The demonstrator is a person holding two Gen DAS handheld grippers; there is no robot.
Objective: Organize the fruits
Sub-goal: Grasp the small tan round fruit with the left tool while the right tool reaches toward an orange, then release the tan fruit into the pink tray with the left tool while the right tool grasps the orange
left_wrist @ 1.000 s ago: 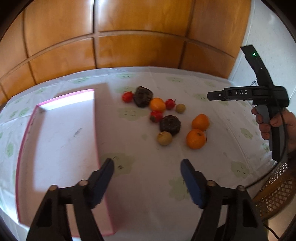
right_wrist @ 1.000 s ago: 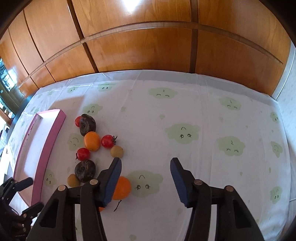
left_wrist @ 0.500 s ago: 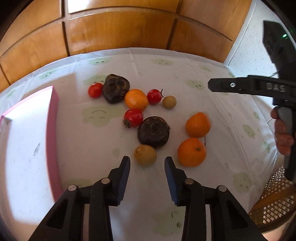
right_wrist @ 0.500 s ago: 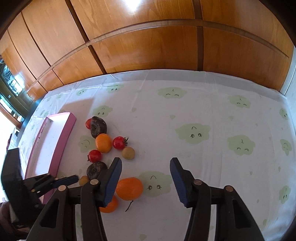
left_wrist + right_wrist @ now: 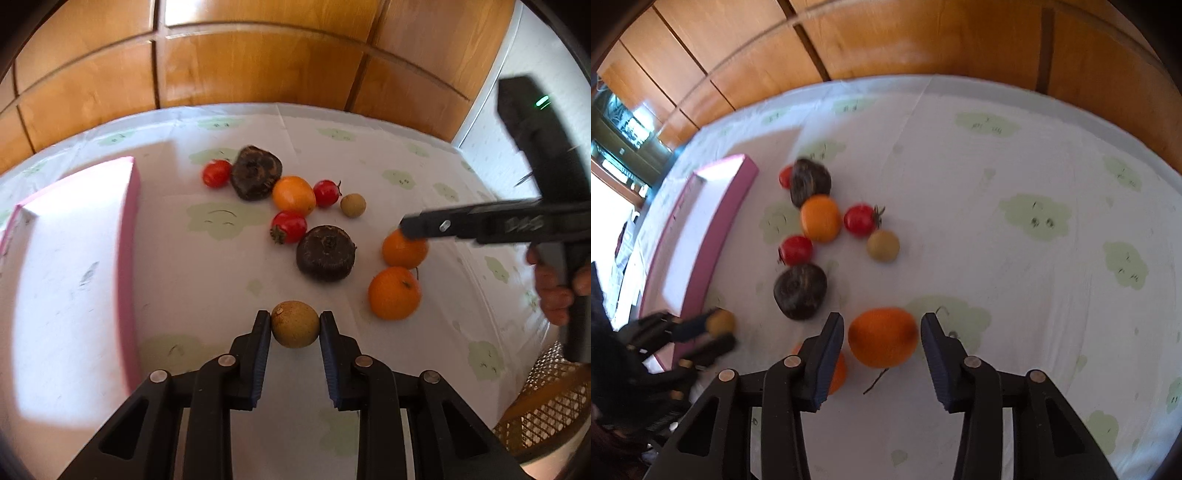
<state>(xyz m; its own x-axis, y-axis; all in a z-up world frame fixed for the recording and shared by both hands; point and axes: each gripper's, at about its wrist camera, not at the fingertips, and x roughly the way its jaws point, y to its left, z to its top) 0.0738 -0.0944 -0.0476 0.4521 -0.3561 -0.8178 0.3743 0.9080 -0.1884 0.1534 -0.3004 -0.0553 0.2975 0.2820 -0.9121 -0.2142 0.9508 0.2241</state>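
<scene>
A small brown fruit (image 5: 295,324) on the tablecloth (image 5: 207,273) is now clamped between the fully closed pads of the left gripper (image 5: 294,334), which stood wide open a second ago. An orange (image 5: 882,337) is framed by the right gripper (image 5: 882,345), whose jaws are closing, gaps remaining. Both are judged ready for transfer to the pink tray (image 5: 127,236).
</scene>
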